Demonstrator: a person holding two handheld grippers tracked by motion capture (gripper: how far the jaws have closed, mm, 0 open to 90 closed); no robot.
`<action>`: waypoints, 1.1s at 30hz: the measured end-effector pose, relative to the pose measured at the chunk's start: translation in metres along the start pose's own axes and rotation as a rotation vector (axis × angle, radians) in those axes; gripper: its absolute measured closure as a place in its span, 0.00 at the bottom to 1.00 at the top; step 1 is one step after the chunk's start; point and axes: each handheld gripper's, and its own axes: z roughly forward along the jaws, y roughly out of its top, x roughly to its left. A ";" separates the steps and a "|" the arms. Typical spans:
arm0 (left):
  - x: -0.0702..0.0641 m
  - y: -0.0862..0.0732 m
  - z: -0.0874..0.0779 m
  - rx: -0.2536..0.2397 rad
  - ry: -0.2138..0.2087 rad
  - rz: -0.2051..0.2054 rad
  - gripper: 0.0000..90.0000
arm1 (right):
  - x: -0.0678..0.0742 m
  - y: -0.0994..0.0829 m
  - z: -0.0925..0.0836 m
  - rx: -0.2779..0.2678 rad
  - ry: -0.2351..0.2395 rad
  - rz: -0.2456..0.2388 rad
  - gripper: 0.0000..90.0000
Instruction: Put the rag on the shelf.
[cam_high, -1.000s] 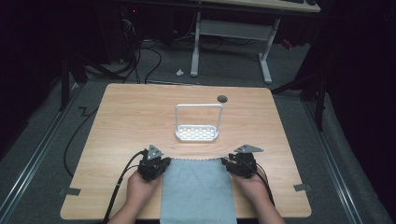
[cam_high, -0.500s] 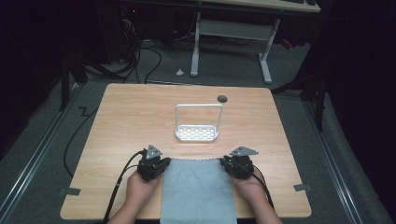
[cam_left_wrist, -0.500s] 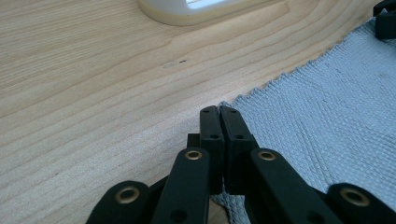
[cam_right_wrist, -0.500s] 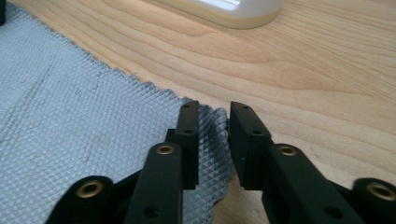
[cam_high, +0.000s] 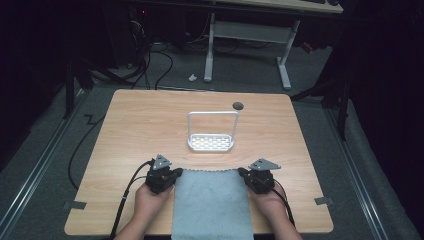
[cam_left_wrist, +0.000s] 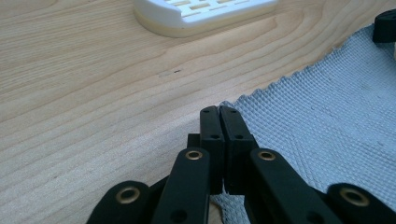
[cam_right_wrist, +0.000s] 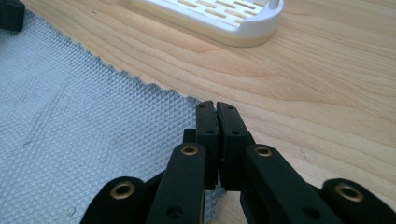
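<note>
A grey textured cloth (cam_high: 212, 205) lies flat at the table's near edge between the person's hands. My left gripper (cam_high: 172, 176) sits at its far left corner. In the left gripper view the jaws (cam_left_wrist: 219, 112) are pressed together with the cloth (cam_left_wrist: 327, 107) corner running in under them. My right gripper (cam_high: 245, 176) is at the far right corner. Its jaws (cam_right_wrist: 215, 106) have just been closing and now stand together over the edge of the cloth (cam_right_wrist: 70, 116), with fabric showing beneath them.
A white slotted tray with a wire hoop handle (cam_high: 211, 142) stands mid-table, just beyond the cloth. A small dark round spot (cam_high: 238, 105) lies behind it. The wooden table (cam_high: 140, 120) is bare on both sides. Dark floor and cables surround it.
The right gripper has edged slightly left toward the cloth's corner. The left hand, the cloth and the tray look unchanged.
</note>
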 end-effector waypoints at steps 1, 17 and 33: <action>0.000 0.000 0.000 0.001 0.000 0.005 0.98 | 0.000 0.000 -0.001 -0.006 -0.002 -0.007 0.99; -0.009 -0.001 -0.019 -0.071 -0.028 0.005 0.98 | 0.004 0.002 -0.020 -0.095 0.001 -0.005 0.99; -0.019 0.010 -0.046 -0.199 -0.022 0.029 0.98 | 0.009 0.014 -0.042 -0.215 -0.005 -0.018 0.99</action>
